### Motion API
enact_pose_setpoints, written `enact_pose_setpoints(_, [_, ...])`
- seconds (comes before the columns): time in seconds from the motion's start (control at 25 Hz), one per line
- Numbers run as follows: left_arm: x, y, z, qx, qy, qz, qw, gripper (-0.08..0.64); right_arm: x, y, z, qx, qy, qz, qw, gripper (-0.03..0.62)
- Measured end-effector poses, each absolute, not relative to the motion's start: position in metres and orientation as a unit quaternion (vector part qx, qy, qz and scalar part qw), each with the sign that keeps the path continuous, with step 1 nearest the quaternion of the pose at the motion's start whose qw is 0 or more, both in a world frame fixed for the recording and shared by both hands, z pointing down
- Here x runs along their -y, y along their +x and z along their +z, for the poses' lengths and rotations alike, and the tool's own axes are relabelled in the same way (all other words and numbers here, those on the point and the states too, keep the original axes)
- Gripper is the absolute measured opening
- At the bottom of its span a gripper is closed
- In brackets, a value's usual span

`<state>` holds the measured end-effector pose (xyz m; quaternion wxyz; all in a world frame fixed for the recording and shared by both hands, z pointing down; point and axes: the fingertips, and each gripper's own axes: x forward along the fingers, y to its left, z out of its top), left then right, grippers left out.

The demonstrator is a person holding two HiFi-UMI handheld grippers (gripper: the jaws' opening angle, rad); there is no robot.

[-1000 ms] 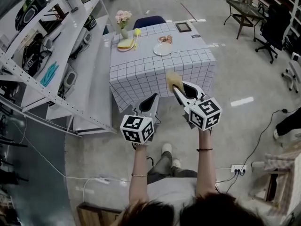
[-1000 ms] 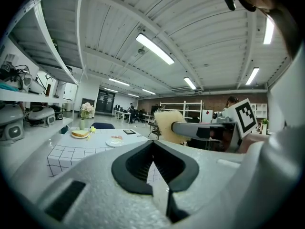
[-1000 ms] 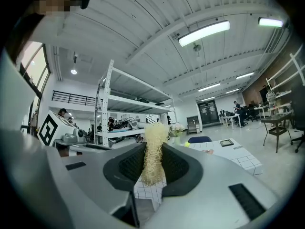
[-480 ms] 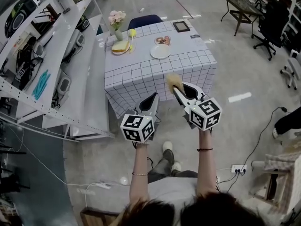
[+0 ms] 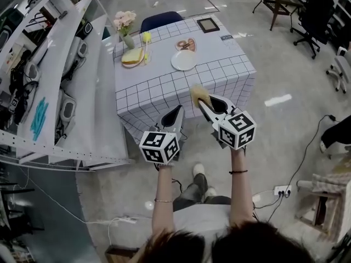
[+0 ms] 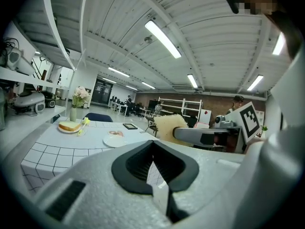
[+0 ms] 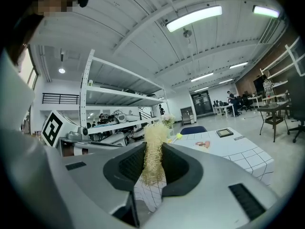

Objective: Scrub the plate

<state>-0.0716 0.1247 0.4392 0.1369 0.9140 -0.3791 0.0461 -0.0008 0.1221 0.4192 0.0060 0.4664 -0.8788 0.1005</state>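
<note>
No scrubbing is happening yet: right tongs are clenching the scrubber, left tongs are sitting clenched and empty, well apart from the far plate.

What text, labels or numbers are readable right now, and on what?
No readable text in any view.
Small dark label on the table: too small to read.
On the left gripper and right gripper: square marker patterns only, no letters.

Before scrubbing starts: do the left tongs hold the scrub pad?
No, the left tongs are shut empty; the scrub pad sits in the right tongs.
</note>
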Motion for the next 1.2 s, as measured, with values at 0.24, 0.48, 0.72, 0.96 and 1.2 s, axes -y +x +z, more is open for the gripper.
enact_pose_setpoints(0.24, [-0.091, -0.070, 0.442, 0.368, 0.918, 0.045, 0.141, 0.011, -0.090, -0.001, 0.422, 0.874, 0.475, 0.103, 0.013, 0.083])
enact_pose_setpoints(0.48, [-0.058, -0.075, 0.436, 0.363, 0.921, 0.041, 0.136, 0.011, -0.062, 0.001, 0.420, 0.869, 0.483, 0.103, 0.012, 0.083])
enact_pose_setpoints(0.72, [-0.041, -0.078, 0.439, 0.360, 0.922, 0.043, 0.137, 0.011, -0.045, 0.001, 0.425, 0.864, 0.490, 0.113, 0.010, 0.083])
enact_pose_setpoints(0.96, [-0.035, -0.078, 0.439, 0.362, 0.921, 0.045, 0.134, 0.011, -0.035, 0.003, 0.426, 0.865, 0.488, 0.116, 0.010, 0.084])
enact_pose_setpoints(1.2, [-0.017, -0.081, 0.435, 0.377, 0.915, 0.038, 0.135, 0.011, -0.015, 0.005, 0.422, 0.871, 0.477, 0.115, 0.016, 0.084])
